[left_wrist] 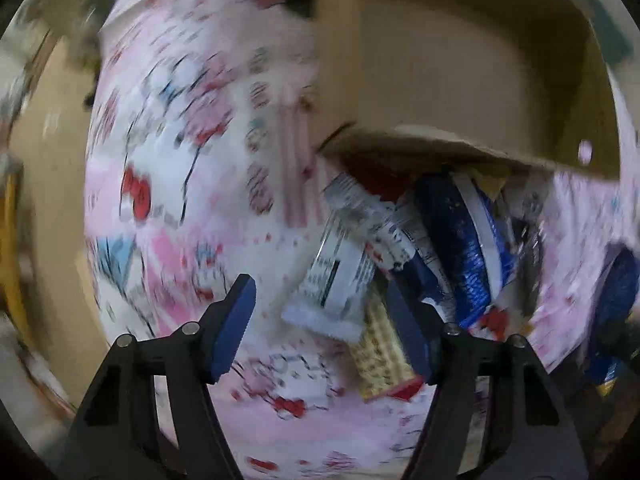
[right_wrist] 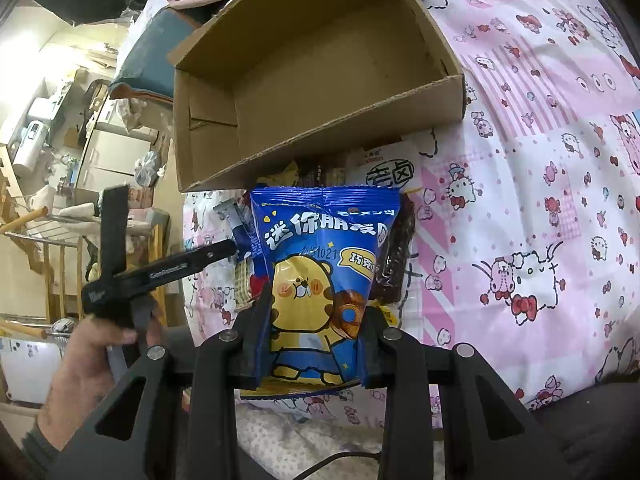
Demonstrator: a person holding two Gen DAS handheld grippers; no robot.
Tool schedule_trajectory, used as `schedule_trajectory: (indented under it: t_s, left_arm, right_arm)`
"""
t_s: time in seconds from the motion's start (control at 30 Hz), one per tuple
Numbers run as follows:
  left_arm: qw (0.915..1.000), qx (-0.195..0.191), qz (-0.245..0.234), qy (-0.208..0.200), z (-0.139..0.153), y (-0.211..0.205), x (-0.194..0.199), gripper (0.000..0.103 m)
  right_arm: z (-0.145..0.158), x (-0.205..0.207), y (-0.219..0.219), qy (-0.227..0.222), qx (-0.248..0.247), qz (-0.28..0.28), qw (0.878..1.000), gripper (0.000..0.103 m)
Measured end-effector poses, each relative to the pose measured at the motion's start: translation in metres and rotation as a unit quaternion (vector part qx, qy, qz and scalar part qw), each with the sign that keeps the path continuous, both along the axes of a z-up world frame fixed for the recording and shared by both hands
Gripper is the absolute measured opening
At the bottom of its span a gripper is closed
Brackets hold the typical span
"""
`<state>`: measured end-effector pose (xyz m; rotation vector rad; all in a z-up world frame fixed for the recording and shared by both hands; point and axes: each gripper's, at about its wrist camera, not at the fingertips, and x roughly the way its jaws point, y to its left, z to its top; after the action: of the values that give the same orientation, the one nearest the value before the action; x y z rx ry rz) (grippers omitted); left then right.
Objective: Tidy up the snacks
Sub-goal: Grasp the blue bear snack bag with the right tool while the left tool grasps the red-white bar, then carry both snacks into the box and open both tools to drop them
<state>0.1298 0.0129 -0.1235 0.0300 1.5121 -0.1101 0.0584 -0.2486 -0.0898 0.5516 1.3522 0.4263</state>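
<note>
Blue snack bag (right_wrist: 320,280) with a yellow bear print, pinched low at both side edges by the right gripper (right_wrist: 316,320), fingers (right_wrist: 256,332) closed on it, bag upright and held above the pile. Just behind it, a heap of other snack packets (right_wrist: 372,168) on the bed sheet (right_wrist: 540,200), pink with cartoon cats, tucked against the near wall of the cardboard box (right_wrist: 320,80). Box open, nothing visible inside it, near wall facing the bag, far side lifted or leaning, hard to say which.

Left gripper (left_wrist: 324,328) off to the left of the pile, fingers (left_wrist: 236,320) spread wide, holding nothing, aimed at a white-labelled packet (left_wrist: 340,276) and a dark blue packet (left_wrist: 460,248) under the box edge (left_wrist: 440,144). Left view heavily smeared, so contact with the packets not clear.

Likely step: carrying the blue bag up and over the near wall into the box. Best done by lifting enough to clear the rim first, then moving forward, then letting go low over the box floor so the bag lies flat. Grip sits on the lower part only, so the puffy top may flop; worth keeping it vertical until past the rim. Risk: nudging the light box off the pile with the bag or fingers.
</note>
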Motion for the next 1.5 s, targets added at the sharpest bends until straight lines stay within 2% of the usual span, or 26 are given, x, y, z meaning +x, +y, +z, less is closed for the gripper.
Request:
schedule_trajectory:
  t_s: [0.07, 0.17, 0.2, 0.27, 0.3, 0.43, 0.57, 0.73, 0.87, 0.93, 1.07, 1.2, 1.33, 1.5]
  left_arm:
    - [0.9988, 0.002, -0.048, 0.009, -0.005, -0.011, 0.005, 0.065]
    - [0.9969, -0.004, -0.078, 0.011, -0.01, -0.022, 0.009, 0.064]
    - [0.9965, -0.01, -0.082, 0.011, -0.011, -0.023, 0.011, 0.06]
    - [0.9964, -0.021, -0.08, 0.015, -0.015, -0.025, 0.016, 0.048]
    - [0.9971, -0.014, -0.073, 0.017, -0.017, -0.024, 0.017, 0.027]
    - [0.9979, -0.021, -0.052, 0.032, -0.017, -0.013, 0.017, 0.027]
    - [0.9992, -0.028, -0.018, 0.02, 0.007, -0.005, -0.005, 0.027]
    - [0.9989, -0.039, 0.019, -0.02, 0.041, 0.0, -0.041, 0.027]
    - [0.995, -0.048, 0.058, -0.066, 0.064, 0.015, -0.073, 0.027]
    - [0.9926, -0.047, 0.069, -0.088, 0.073, 0.018, -0.074, 0.027]
    - [0.9863, -0.04, 0.077, -0.14, 0.096, 0.018, -0.067, 0.027]
    - [0.9788, -0.039, 0.079, -0.185, 0.123, 0.019, -0.047, 0.027]
    - [0.9759, -0.047, 0.075, -0.199, 0.134, 0.011, -0.021, 0.027]
    - [0.9741, -0.052, 0.066, -0.21, 0.139, -0.003, 0.013, 0.027]
  right_arm:
    - [-0.001, 0.001, 0.002, 0.0, -0.005, 0.002, 1.0, 0.034]
    - [-0.002, 0.002, 0.005, 0.003, -0.009, 0.004, 1.0, 0.034]
    - [-0.003, 0.002, 0.005, 0.004, -0.01, 0.005, 1.0, 0.034]
    - [-0.003, 0.002, 0.007, 0.004, -0.015, 0.006, 1.0, 0.034]
    - [-0.003, 0.002, 0.007, 0.004, -0.017, 0.006, 1.0, 0.034]
    - [-0.005, 0.003, 0.007, 0.006, -0.018, 0.004, 1.0, 0.034]
    - [-0.004, 0.004, 0.008, 0.002, -0.013, 0.004, 1.0, 0.034]
    - [0.001, 0.003, 0.007, -0.01, -0.004, 0.007, 1.0, 0.034]
    - [0.011, 0.003, 0.008, -0.03, -0.001, 0.006, 1.0, 0.034]
    - [0.019, 0.007, 0.007, -0.047, -0.006, 0.002, 0.999, 0.034]
    - [0.043, 0.02, 0.006, -0.098, -0.037, -0.01, 0.994, 0.034]
    - [0.07, 0.038, 0.004, -0.161, -0.08, -0.019, 0.984, 0.034]
    - [0.078, 0.06, 0.003, -0.179, -0.101, -0.026, 0.978, 0.034]
    - [0.076, 0.091, 0.006, -0.178, -0.116, -0.026, 0.977, 0.034]
